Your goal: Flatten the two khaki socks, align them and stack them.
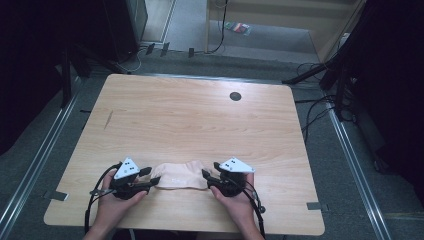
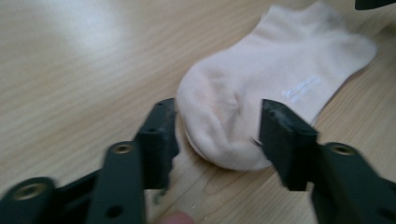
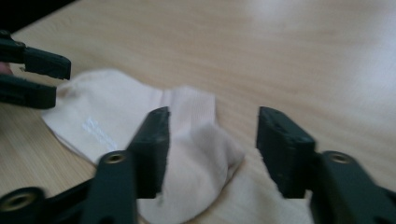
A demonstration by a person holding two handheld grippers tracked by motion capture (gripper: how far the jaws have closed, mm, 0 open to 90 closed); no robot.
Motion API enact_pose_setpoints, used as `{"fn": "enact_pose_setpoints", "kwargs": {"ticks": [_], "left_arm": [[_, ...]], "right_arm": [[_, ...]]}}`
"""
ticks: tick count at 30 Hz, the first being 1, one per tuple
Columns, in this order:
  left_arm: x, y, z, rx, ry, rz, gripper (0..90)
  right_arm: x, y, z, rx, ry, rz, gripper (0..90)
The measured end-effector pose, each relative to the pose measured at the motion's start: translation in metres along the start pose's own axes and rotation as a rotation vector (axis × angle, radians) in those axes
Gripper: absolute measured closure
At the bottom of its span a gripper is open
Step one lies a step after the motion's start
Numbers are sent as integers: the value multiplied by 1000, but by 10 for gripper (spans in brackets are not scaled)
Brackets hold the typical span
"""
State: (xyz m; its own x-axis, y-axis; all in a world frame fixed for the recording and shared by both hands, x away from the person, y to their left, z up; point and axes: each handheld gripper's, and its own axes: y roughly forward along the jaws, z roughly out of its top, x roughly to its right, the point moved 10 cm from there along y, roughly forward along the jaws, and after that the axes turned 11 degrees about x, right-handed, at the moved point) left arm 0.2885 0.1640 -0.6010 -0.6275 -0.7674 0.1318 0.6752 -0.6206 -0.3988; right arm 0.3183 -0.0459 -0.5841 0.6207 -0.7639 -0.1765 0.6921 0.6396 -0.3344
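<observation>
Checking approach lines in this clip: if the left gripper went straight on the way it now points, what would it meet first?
Most likely the cream sock: in the left gripper view its rounded end lies between and just ahead of the open jaws of the left gripper. Beyond the sock, the right gripper faces it from the other end. Exact depth is unclear.

On the pale wooden table [image 1: 200, 115], near its six o'clock edge: cream fabric sock [image 1: 181, 175], left gripper [image 1: 148, 178] at nine o'clock, right gripper [image 1: 205, 177] at three.
</observation>
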Motion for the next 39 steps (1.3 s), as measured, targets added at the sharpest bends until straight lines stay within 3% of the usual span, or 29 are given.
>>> {"fn": "enact_pose_setpoints", "kwargs": {"ticks": [4, 6, 8, 10, 15, 21, 27, 29, 39], "left_arm": [[-2, -7, 12, 80, -62, -19, 157], [-3, -10, 16, 112, -65, -20, 135], [-3, -12, 18, 120, -59, -24, 105], [-3, -14, 20, 139, -66, -34, 100], [-12, -18, 18, 141, -65, 6, 100], [-24, -25, 18, 152, -78, 22, 111], [-39, -33, 15, 150, -91, 65, 124], [-44, -35, 12, 137, -97, 86, 130], [-59, -46, 3, 126, -96, 130, 132]], "right_arm": [[0, -5, 10, 51, -41, 30, 244], [3, -7, 12, 58, 2, 31, 158], [5, -7, 13, 61, 13, 30, 139], [11, -12, 15, 64, 8, 21, 128], [20, -17, 18, 70, 18, -6, 128], [31, -24, 19, 71, 17, -34, 130], [42, -32, 19, 76, 26, -54, 131], [51, -38, 19, 82, 31, -73, 132], [78, -63, 15, 94, 58, -131, 135]]}}
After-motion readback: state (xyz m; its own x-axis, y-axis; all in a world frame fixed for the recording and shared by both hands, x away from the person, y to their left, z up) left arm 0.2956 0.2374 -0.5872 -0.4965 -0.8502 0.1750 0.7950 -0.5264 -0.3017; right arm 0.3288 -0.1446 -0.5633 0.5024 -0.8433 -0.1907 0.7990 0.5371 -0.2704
